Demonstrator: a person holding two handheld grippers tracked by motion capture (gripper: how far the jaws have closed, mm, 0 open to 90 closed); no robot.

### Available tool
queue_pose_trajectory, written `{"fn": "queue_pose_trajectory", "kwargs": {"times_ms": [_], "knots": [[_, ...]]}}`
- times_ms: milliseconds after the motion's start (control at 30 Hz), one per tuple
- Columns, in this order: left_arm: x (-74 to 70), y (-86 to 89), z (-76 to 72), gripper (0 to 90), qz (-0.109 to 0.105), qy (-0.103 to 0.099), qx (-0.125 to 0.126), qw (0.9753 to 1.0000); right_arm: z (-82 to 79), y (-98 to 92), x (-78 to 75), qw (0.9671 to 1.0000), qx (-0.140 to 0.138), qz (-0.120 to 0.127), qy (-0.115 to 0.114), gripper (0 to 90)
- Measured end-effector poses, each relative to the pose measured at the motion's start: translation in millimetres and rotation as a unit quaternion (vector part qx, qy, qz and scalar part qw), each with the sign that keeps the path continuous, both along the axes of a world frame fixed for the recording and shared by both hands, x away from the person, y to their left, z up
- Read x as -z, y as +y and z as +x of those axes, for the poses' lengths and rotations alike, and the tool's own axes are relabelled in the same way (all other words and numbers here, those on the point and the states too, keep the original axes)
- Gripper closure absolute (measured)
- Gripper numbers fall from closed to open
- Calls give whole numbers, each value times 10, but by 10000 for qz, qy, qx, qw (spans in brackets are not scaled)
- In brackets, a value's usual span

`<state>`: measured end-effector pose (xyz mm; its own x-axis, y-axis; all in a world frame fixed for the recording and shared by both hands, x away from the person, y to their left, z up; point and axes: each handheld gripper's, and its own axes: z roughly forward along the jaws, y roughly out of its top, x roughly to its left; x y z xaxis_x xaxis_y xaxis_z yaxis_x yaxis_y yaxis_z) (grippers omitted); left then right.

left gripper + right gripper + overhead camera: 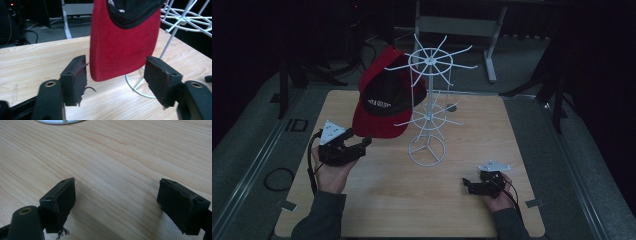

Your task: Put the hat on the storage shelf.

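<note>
A red cap with a black crown [384, 97] hangs on the left side of a white wire rack [430, 61], brim down. My left gripper [359, 142] sits just below and left of the brim, open and holding nothing. In the left gripper view the red brim [122, 42] hangs just beyond the gap of the open left gripper [116, 67], with the rack [185, 20] to its right. My right gripper [468, 186] rests near the table's front right, open. In the right gripper view it [116, 192] is over bare wood, the rack's base ring [60, 121] far ahead.
The wooden table [412, 200] carries the rack's round base [426, 150] near its middle. Dark floor, metal rails and a grey stand [452, 25] surround the table. A black cable loop [279, 179] lies off the left edge.
</note>
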<state>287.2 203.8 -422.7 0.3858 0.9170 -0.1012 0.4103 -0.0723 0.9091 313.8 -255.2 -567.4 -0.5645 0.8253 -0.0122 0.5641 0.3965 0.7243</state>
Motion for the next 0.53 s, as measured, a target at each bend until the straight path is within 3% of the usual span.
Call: {"fn": "queue_pose_trajectory", "kwargs": {"times_ms": [233, 533], "knots": [[48, 34, -8, 260, -6, 69, -86, 9999, 0, 2, 1, 10000, 7, 14, -9, 151], [80, 135, -31, 255, 58, 146, -135, 9998, -1, 0, 1, 10000, -2, 4, -7, 151]]}}
